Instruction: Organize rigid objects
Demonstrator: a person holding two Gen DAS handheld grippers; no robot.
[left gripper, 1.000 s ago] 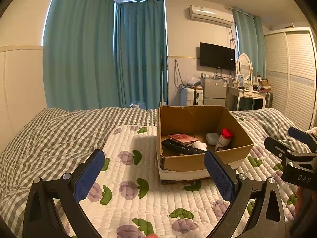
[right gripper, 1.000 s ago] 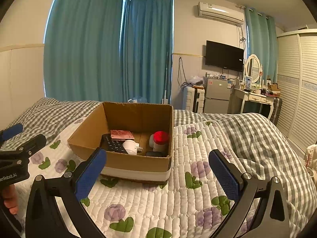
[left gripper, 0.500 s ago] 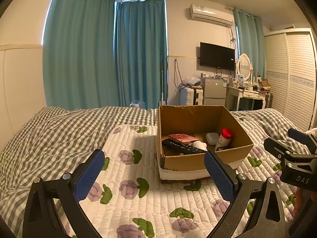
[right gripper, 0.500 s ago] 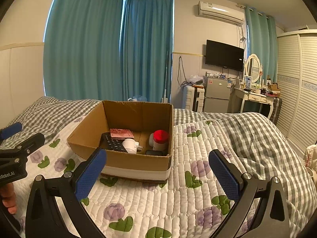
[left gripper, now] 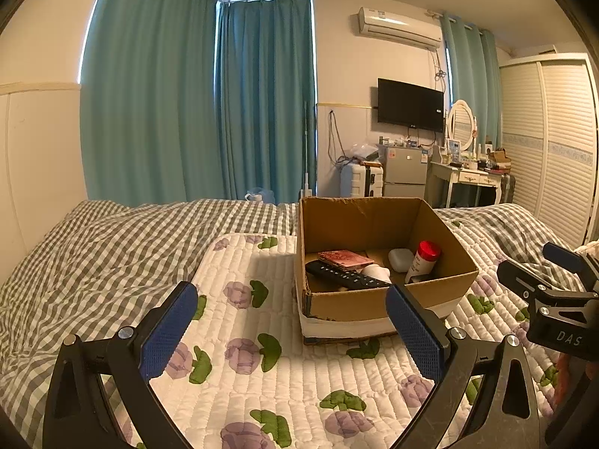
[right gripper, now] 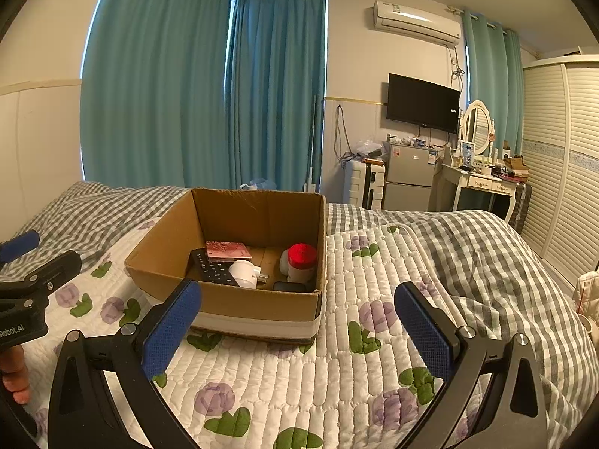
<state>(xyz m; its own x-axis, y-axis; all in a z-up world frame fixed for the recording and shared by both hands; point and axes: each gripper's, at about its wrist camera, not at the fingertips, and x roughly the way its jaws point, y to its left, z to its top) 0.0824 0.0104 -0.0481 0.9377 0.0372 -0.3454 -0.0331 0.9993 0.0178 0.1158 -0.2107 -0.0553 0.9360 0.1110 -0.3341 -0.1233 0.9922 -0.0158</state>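
Note:
An open cardboard box [left gripper: 441, 292] [right gripper: 164, 254] sits on a floral quilt on the bed. Inside lie a black remote [left gripper: 346, 276] [right gripper: 211, 270], a reddish flat case [left gripper: 345, 259] [right gripper: 227, 250], a white bottle with a red cap [left gripper: 423, 262] [right gripper: 301, 265], a white round object [right gripper: 243, 273] and a pale soap-like piece [left gripper: 400, 260]. My left gripper [left gripper: 292, 333] is open and empty, held in front of the box. My right gripper [right gripper: 299, 336] is open and empty, also in front of the box. Each gripper shows at the edge of the other's view.
The floral quilt [left gripper: 284, 381] lies over a grey checked bedspread [left gripper: 93, 247]. Teal curtains [left gripper: 194, 112] hang behind the bed. A small fridge [left gripper: 402, 172], a dressing table [left gripper: 464, 179] and a wardrobe [left gripper: 561, 142] stand at the far right.

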